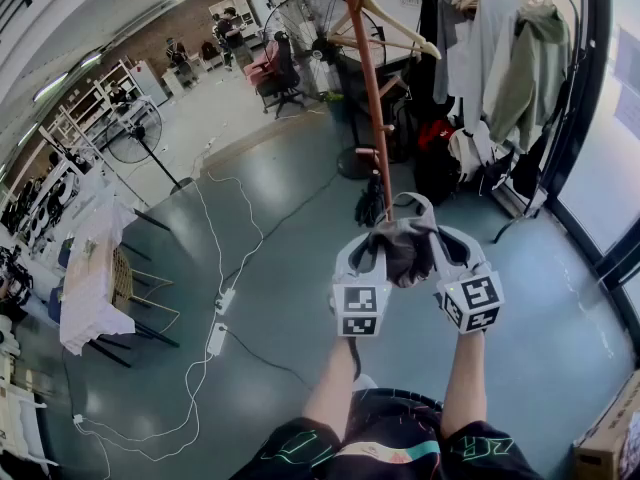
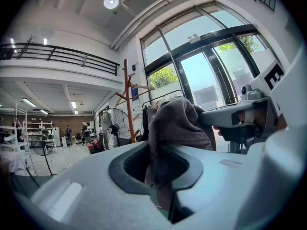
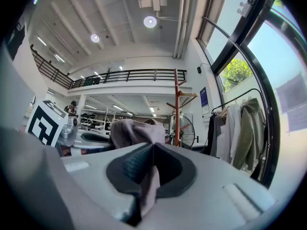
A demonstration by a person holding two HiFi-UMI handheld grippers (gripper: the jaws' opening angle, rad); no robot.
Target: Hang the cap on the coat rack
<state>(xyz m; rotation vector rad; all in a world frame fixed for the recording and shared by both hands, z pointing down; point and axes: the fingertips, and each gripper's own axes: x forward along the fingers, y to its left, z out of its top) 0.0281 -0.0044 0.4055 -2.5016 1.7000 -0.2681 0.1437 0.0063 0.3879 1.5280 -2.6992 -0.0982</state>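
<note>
The left gripper (image 1: 383,246) and the right gripper (image 1: 441,245) are built as rounded shells of pale grey plastic. At the six o'clock end of each shell a white marker cube is carried, the left cube (image 1: 360,311) and the right cube (image 1: 472,303), each printed with black square patterns. The jaw mouths are lined with dark grey pads (image 3: 130,163), ribbed in the right gripper view. Black shorts (image 1: 385,446) with teal and pale stripes are worn, seen at six o'clock in the head view.

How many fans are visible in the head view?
2: a large fan behind the coat rack, and a pedestal fan at the left near the shelves. More may be hidden.
</note>
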